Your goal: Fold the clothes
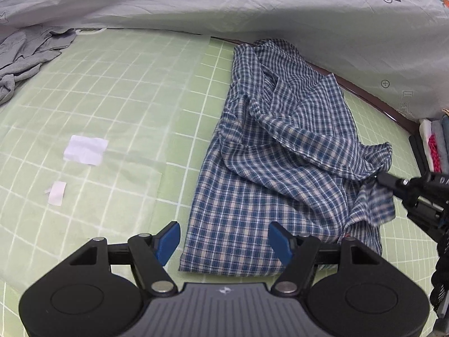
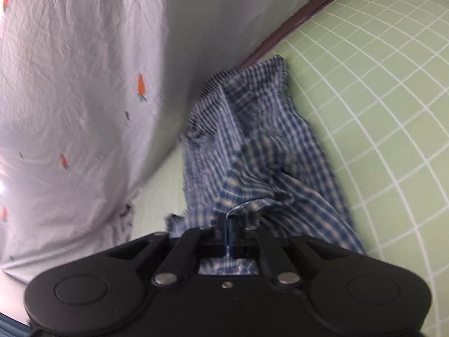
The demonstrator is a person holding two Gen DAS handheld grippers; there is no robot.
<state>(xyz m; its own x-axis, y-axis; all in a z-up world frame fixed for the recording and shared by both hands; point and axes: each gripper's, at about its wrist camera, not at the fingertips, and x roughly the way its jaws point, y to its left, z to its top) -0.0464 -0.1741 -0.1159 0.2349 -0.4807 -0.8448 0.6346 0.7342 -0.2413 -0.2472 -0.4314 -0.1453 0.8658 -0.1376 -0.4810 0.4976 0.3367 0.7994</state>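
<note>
A blue and white checked shirt (image 1: 269,151) lies crumpled on the green grid mat (image 1: 112,90), its near part flat and its far part bunched. My left gripper (image 1: 224,241) hovers open just above the shirt's near hem, blue pads apart, nothing between them. My right gripper (image 1: 378,179) comes in from the right edge and is shut on a fold at the shirt's right side. In the right wrist view the checked shirt (image 2: 252,151) stretches away from the right gripper (image 2: 229,221), whose fingers pinch its edge.
A grey sheet with carrot prints (image 1: 252,2) rises behind the mat. A grey garment (image 1: 25,53) lies at the far left. Two white paper scraps (image 1: 84,150) sit on the mat to the left. Folded items (image 1: 433,143) stack at the right edge.
</note>
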